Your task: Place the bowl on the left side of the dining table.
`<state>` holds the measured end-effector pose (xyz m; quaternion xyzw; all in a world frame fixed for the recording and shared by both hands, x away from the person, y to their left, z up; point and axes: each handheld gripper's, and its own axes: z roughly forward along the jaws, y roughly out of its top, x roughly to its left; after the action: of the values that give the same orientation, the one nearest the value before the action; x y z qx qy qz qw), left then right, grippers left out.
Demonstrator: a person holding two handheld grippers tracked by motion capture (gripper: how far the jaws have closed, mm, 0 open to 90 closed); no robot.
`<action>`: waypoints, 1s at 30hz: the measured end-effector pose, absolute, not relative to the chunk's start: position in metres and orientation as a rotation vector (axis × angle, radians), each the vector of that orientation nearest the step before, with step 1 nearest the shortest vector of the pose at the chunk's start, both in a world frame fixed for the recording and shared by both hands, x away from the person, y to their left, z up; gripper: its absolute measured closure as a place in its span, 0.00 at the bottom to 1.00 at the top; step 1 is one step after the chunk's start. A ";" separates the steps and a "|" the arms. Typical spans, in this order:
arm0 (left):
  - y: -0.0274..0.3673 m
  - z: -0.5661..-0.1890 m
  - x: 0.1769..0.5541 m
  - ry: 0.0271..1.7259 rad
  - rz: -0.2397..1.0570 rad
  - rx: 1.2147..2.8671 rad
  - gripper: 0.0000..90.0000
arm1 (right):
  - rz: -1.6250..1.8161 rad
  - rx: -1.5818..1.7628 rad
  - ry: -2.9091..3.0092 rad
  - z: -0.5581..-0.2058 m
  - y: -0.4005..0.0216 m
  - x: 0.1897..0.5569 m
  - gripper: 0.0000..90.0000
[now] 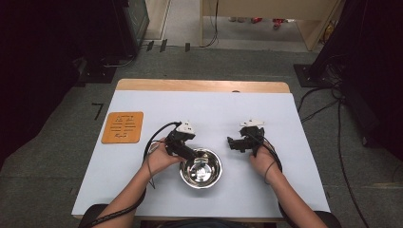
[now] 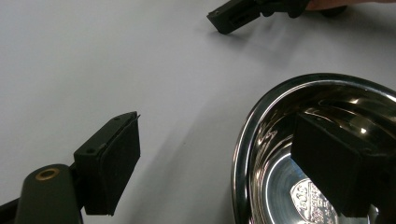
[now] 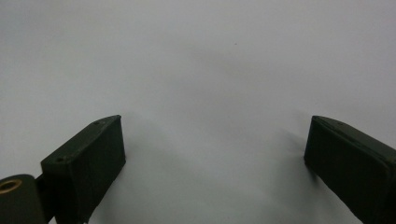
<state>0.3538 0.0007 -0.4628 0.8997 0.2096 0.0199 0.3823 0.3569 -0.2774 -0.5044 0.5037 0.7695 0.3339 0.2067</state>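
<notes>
Bowl (image 1: 201, 168) first: shiny steel, sitting upright on the white worktop (image 1: 214, 114), near the front edge and about midway across. Its inside mirrors the lights and a patch of pattern at the bottom.

Left tongs (image 1: 190, 154) are right on it, spread wide and straddling the rim at the bowl's left side. From the left gripper view, one jaw hangs inside the bowl (image 2: 299, 154) above the polished floor, the other sits outside over bare white surface, and the rim runs between them. Whether either pad touches the metal, I cannot tell. The left hand (image 1: 159, 156) wraps the handle, black cable looping off behind it toward the forearm.

Right tongs (image 1: 233, 142) sit off to the bowl's right and a little farther back, apart from it, pointing leftward. Their jaws are parted wide too, with nothing between them. The right gripper view has both pads low over plain white worktop (image 3: 210, 70). The right hand (image 1: 261, 156) holds the handle, cable trailing down the wrist. In the left gripper view the right tongs (image 2: 231, 16) peek in at the top edge.

Farther out, an orange square mat (image 1: 122, 127) with slots cut in it lies flat at the worktop's left side, well apart from everything else.
</notes>
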 end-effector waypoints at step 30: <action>-0.013 -0.476 0.346 0.431 -0.038 2.426 0.59 | 0.931 1.406 2.143 -0.504 -0.277 0.357 0.05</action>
<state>0.3463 -0.0130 -0.4758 0.9286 0.1650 -0.0145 0.3320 0.3568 -0.2773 -0.5043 0.5045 0.7692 0.3340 0.2058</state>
